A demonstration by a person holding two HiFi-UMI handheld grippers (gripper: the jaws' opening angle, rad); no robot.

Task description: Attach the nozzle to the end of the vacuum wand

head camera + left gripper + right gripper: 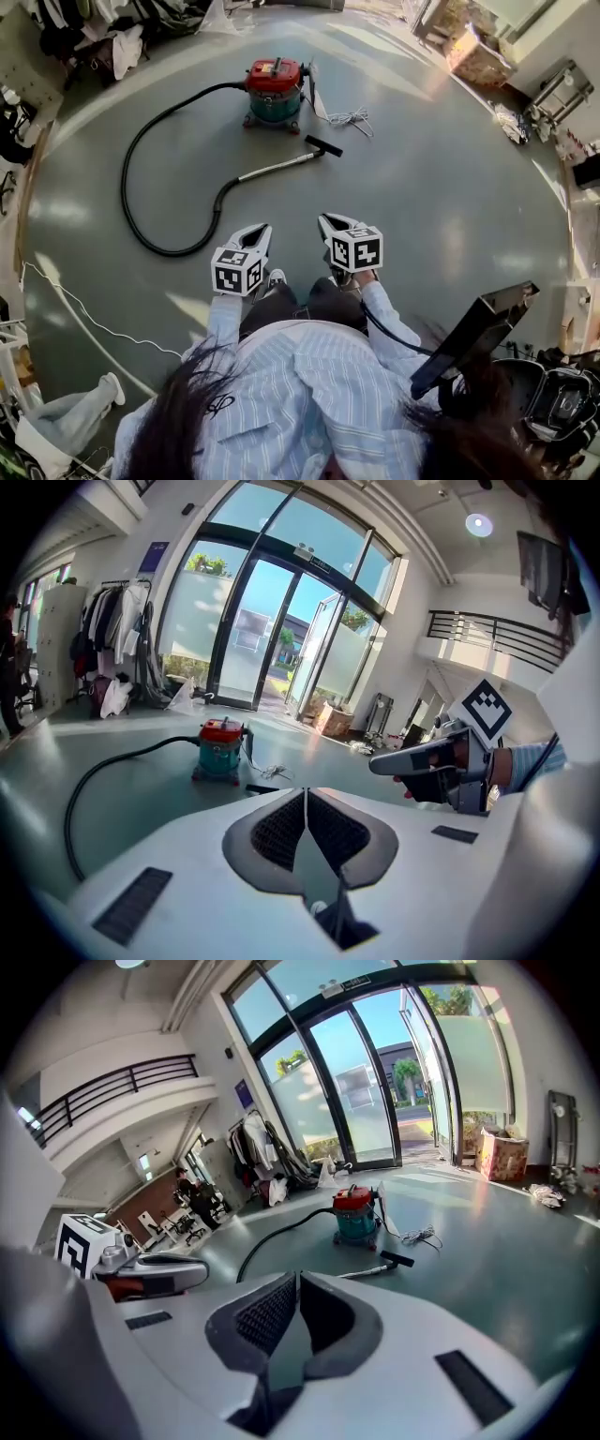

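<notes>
Glass doors (272,639) on the far wall. Loaded clothes rack (117,639) left of them, cardboard box (503,1155) to their right. White cord (349,118) coiled on the grey floor (450,187). Balcony railing (497,635) overhead.

both arms reach forward from the body in striped sleeves. the left gripper (254,236) and the right gripper (330,228) are held side by side, near each other, tilted downward, each with its jaws closed together and nothing between them.

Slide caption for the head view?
Shut, empty left tongs and right tongs point toward the red-lidded vacuum, wand and nozzle on the floor.
</notes>
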